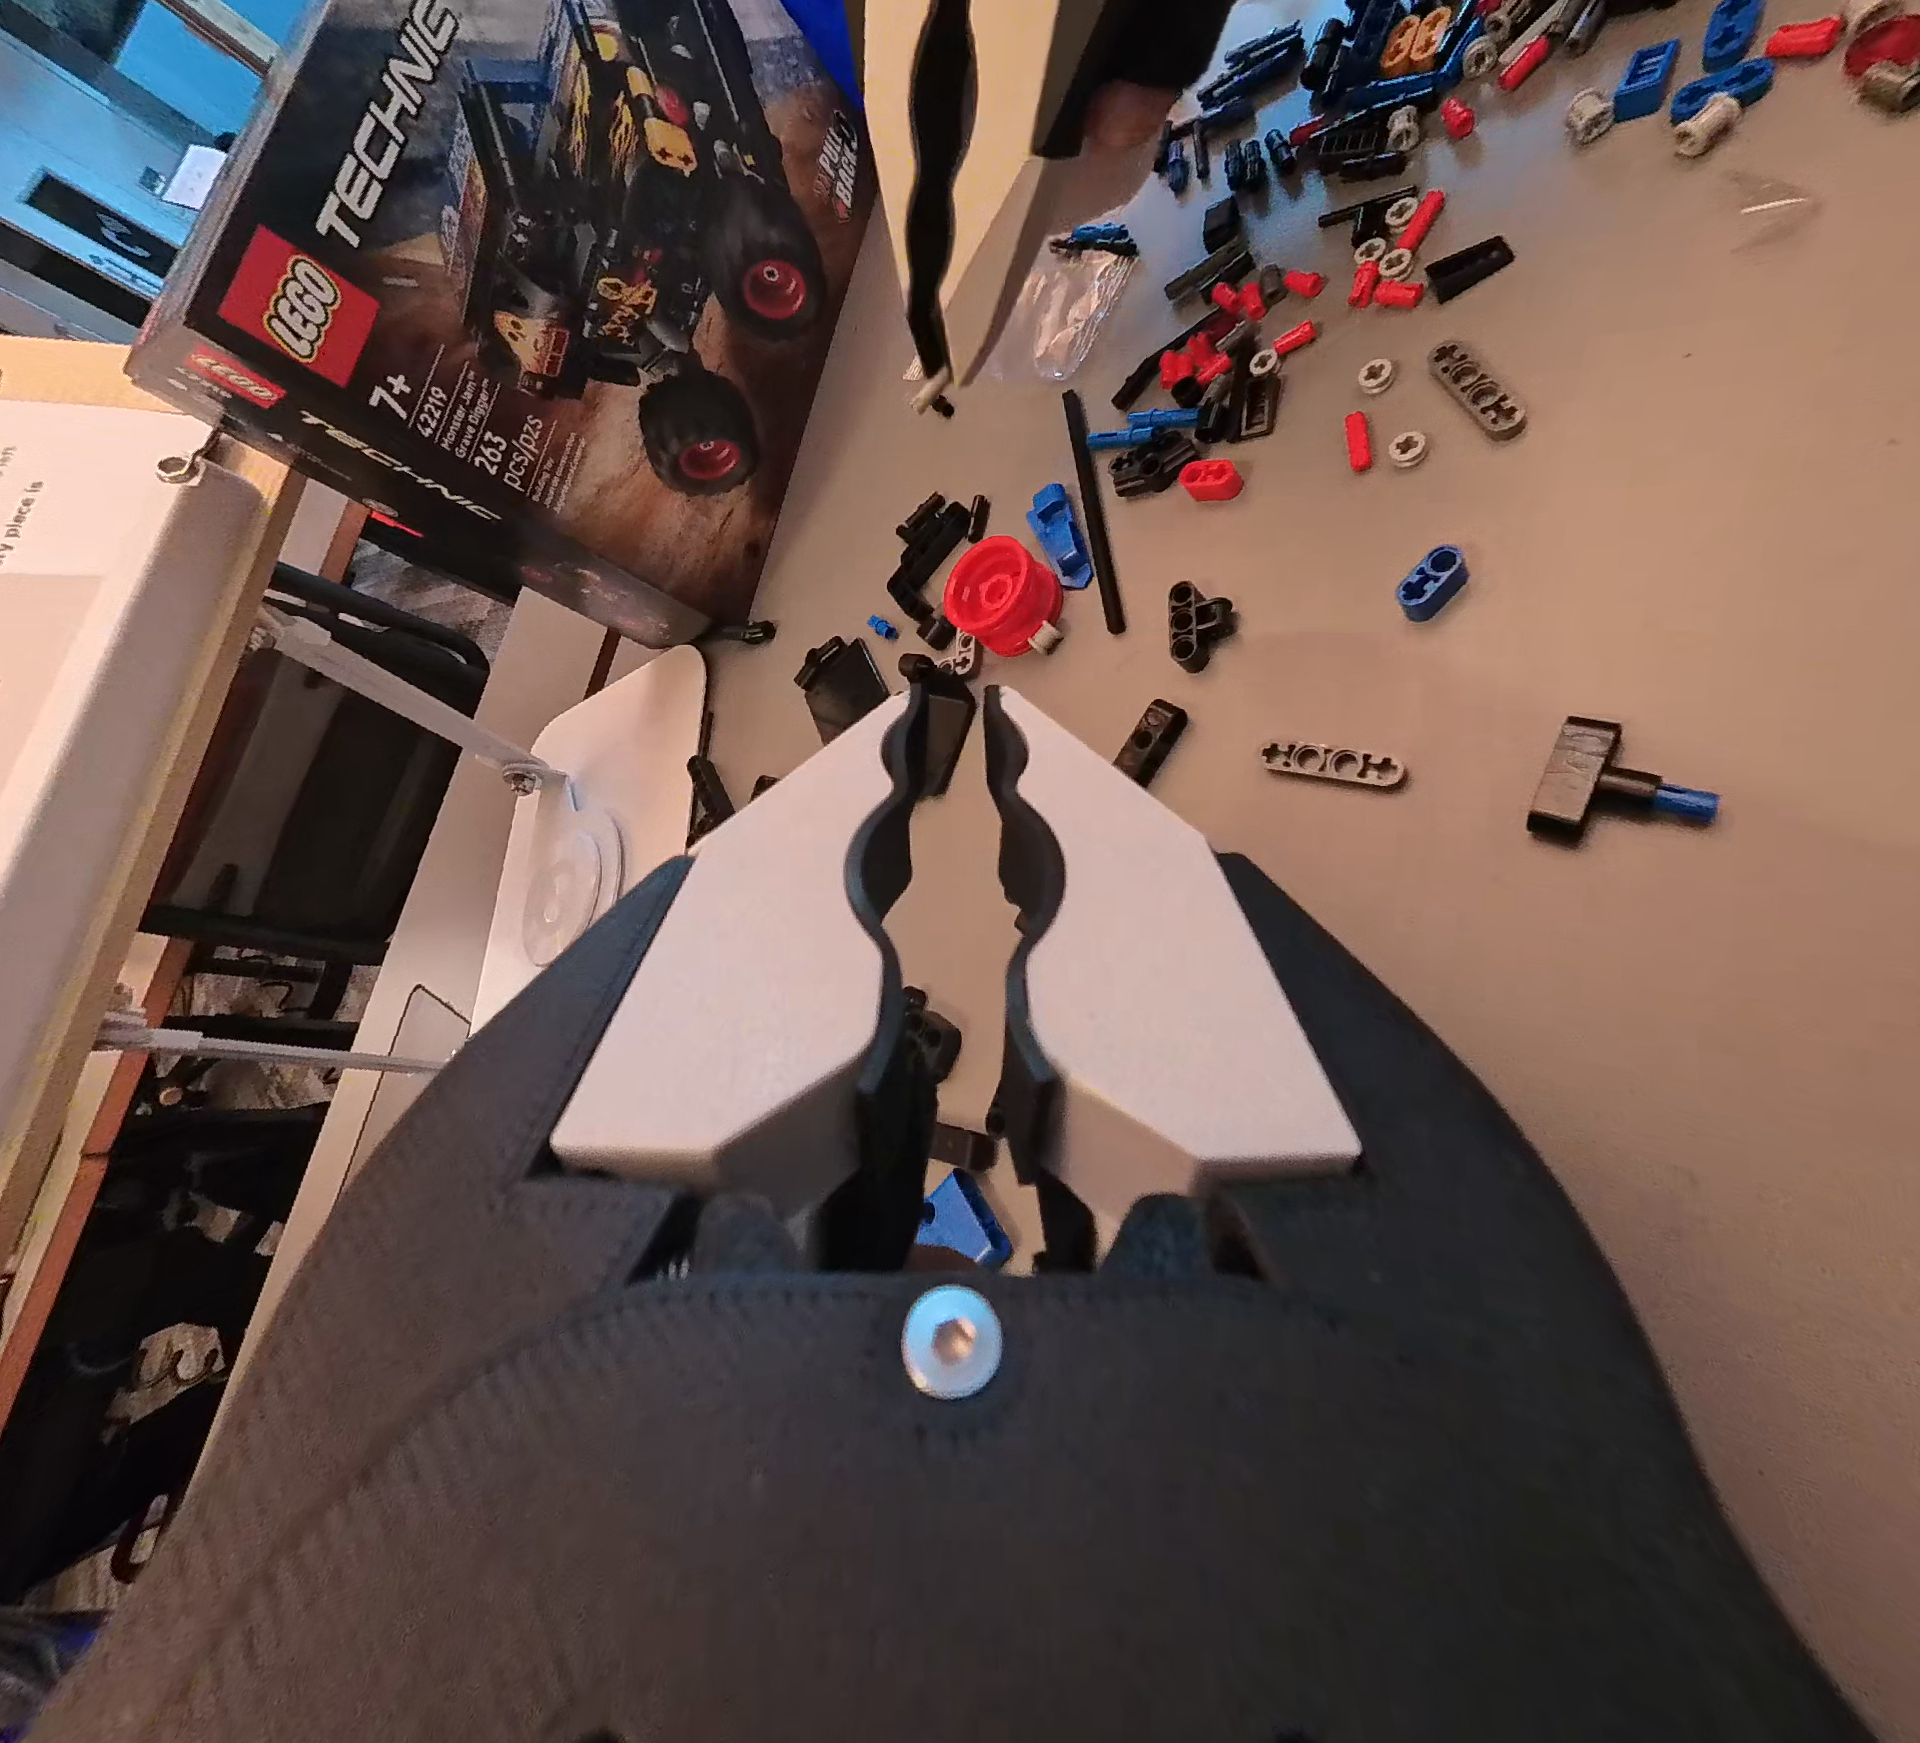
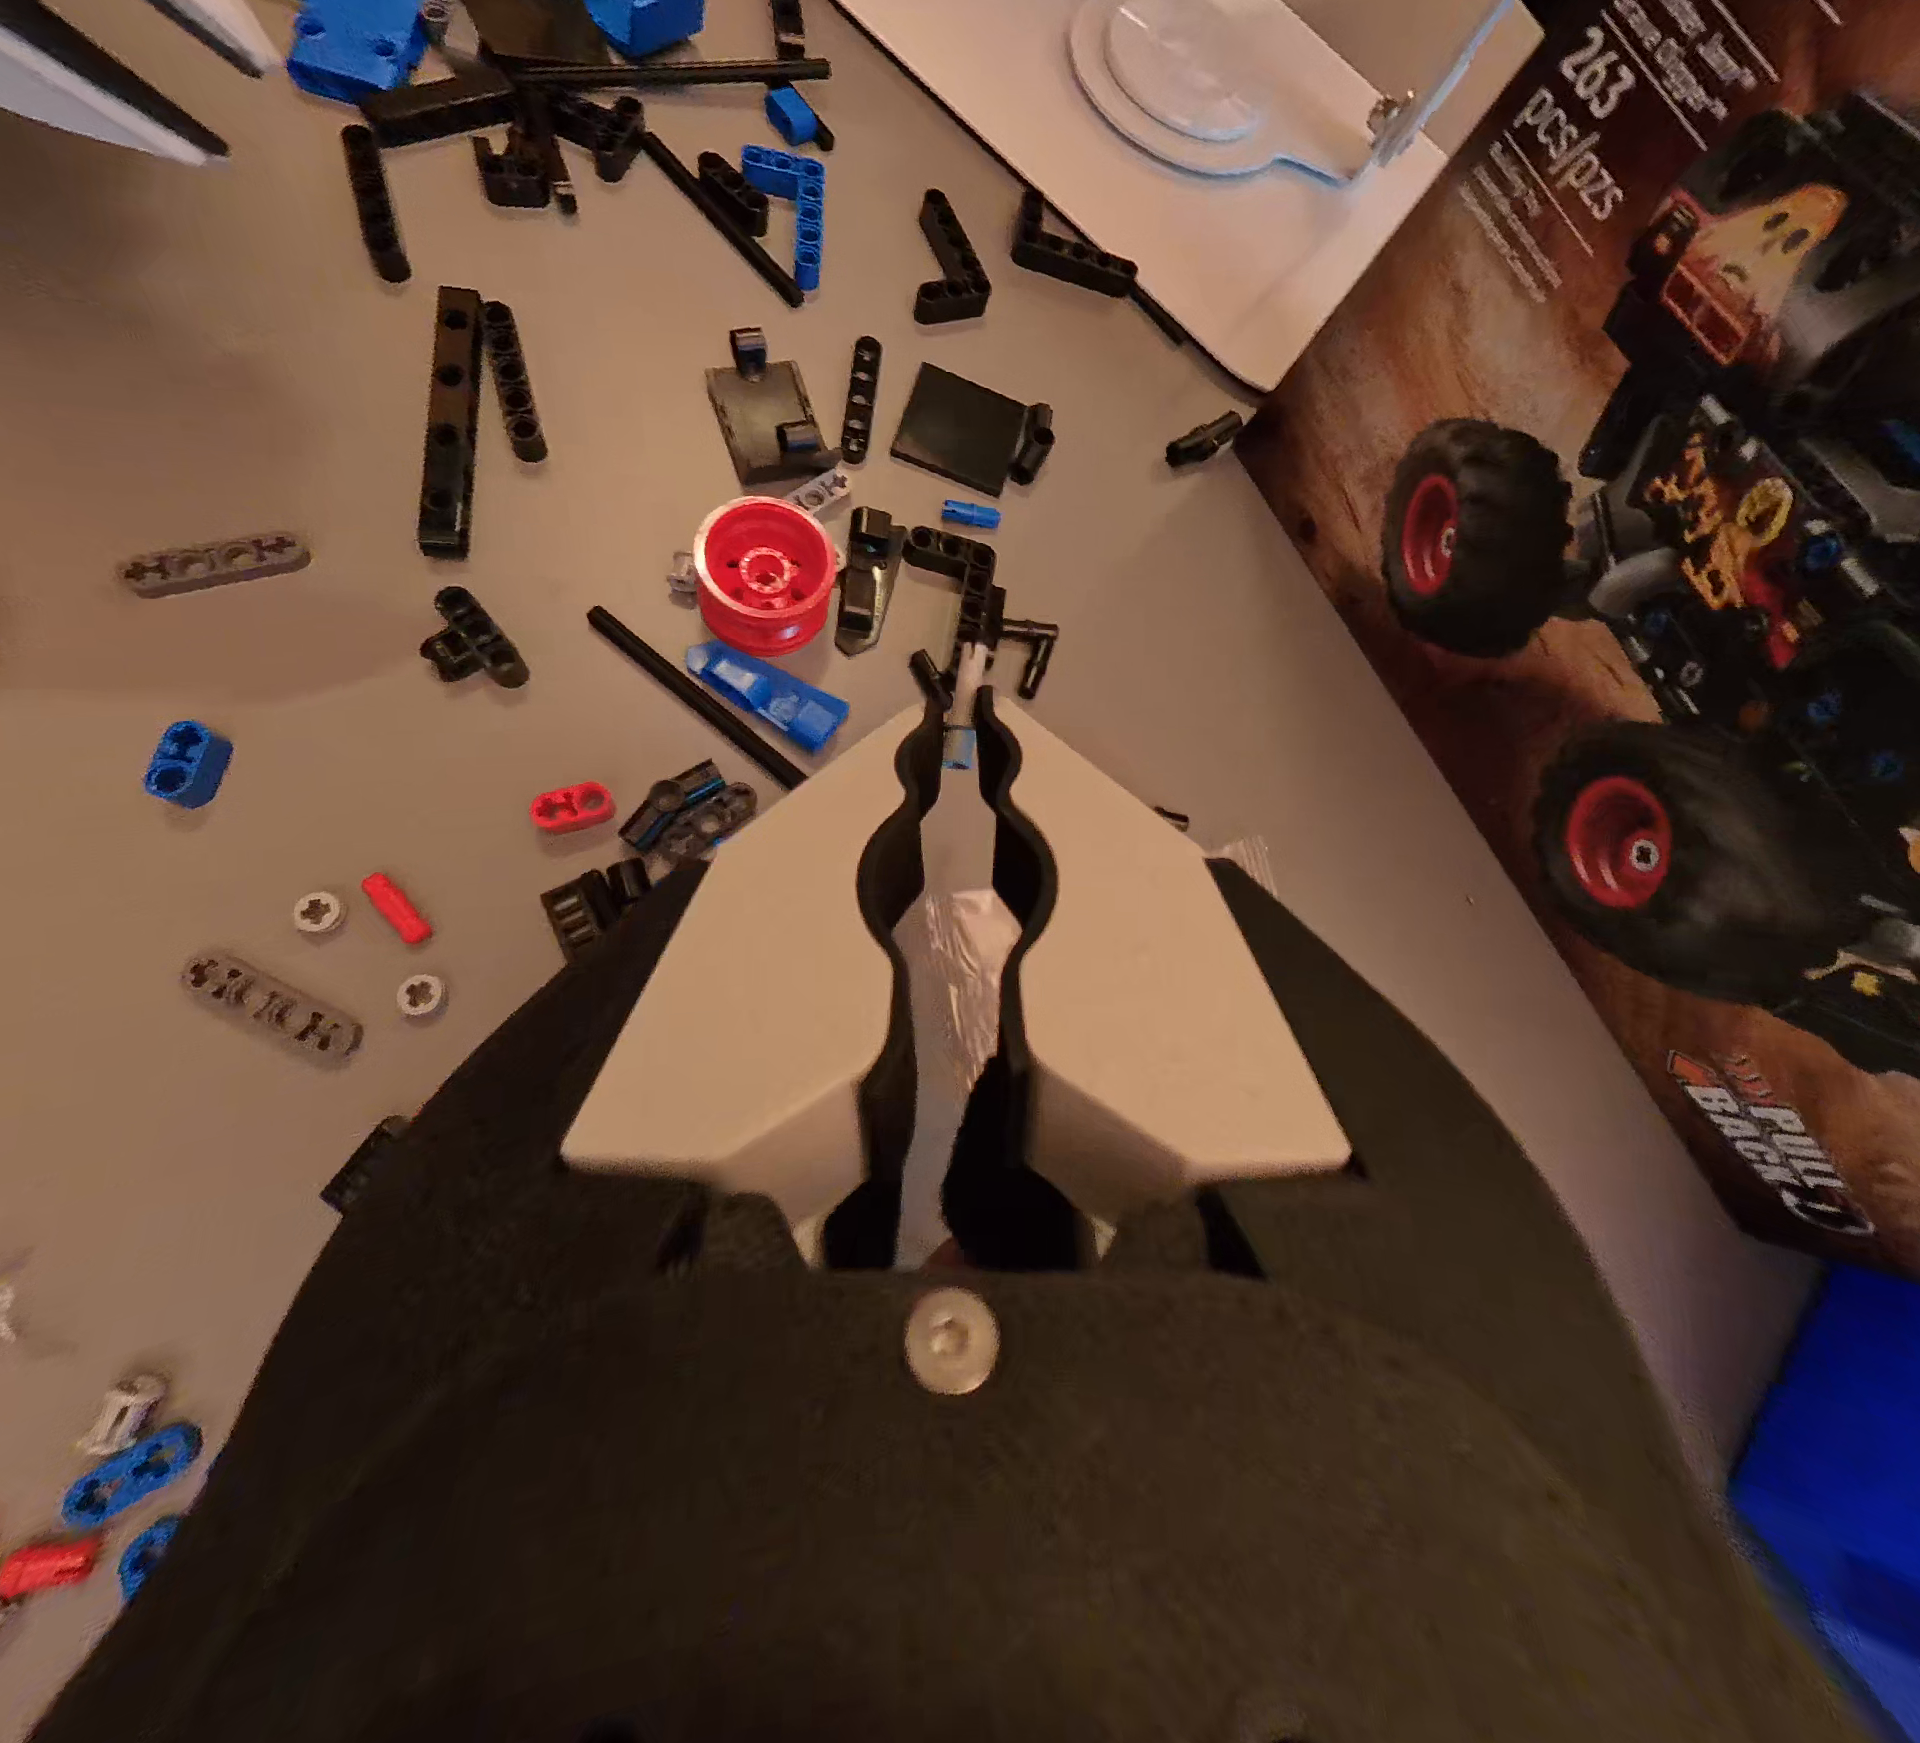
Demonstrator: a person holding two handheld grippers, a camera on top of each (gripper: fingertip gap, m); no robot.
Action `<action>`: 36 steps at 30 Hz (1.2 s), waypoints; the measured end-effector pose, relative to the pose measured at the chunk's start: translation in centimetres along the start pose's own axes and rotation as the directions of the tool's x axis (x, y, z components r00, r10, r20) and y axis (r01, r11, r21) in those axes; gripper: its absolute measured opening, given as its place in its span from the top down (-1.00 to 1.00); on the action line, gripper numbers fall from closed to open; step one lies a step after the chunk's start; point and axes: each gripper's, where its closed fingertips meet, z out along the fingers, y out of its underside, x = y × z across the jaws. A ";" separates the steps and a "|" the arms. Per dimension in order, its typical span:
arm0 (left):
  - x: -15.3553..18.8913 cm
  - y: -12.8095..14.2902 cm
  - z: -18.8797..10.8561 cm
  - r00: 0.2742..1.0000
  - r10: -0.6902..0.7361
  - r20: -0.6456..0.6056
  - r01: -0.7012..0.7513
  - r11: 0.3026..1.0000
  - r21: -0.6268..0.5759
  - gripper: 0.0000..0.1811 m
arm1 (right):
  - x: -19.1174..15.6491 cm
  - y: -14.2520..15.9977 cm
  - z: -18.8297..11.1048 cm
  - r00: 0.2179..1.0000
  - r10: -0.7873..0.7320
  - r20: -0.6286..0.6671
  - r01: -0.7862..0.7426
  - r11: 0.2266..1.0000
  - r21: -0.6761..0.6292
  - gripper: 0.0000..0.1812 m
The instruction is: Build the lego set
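Loose Lego parts lie scattered on the tan table [image 1: 1558, 1018]. A red wheel hub [image 1: 1003, 597] [image 2: 764, 571] lies among black beams. My left gripper [image 1: 953, 706] hovers just short of the hub with its jaws a narrow gap apart and empty. A dark panel [image 1: 940, 743] on the table shows through that gap. My right gripper [image 2: 954, 717] is shut on a small blue and white pin [image 2: 958, 746], held above the black beams beside the hub. It also shows in the left wrist view [image 1: 932, 384], and the left gripper in the right wrist view [image 2: 241, 111].
The Lego box [image 1: 499, 239] [image 2: 1662, 550] stands along the table's edge. A white stand base [image 2: 1039, 83] [image 1: 623, 758] sits beside it. A clear plastic bag [image 1: 1070, 311] lies under the right gripper. A dense pile of red, blue and black parts [image 1: 1455, 83] lies farther off. A long black axle [image 2: 691, 691] lies near the hub. Spacing between my two grippers at the tips: around 15 centimeters.
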 end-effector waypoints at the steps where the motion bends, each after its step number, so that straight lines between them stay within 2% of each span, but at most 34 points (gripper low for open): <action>1: 0.0 0.0 0.0 1.000 0.001 -0.001 -0.001 1.000 0.000 0.91 | -0.1 0.0 0.0 1.000 -0.007 0.001 0.007 1.000 -0.003 0.96; 13: 0.1 0.4 0.0 1.000 -0.002 -0.020 0.002 1.000 -0.012 0.87 | -1.2 -0.7 -0.2 0.997 -0.066 0.026 0.065 0.998 0.019 0.96; 24: 1.0 0.4 -0.8 0.993 -0.021 -0.112 0.022 1.000 0.003 0.80 | -3.6 -1.7 -0.7 0.982 -0.165 0.092 0.160 0.986 0.050 0.97; 36: 0.7 -0.5 -0.8 0.998 0.023 -0.062 -0.021 0.999 0.033 0.75 | -7.2 -3.5 -1.5 0.940 -0.295 0.174 0.269 0.950 0.156 0.97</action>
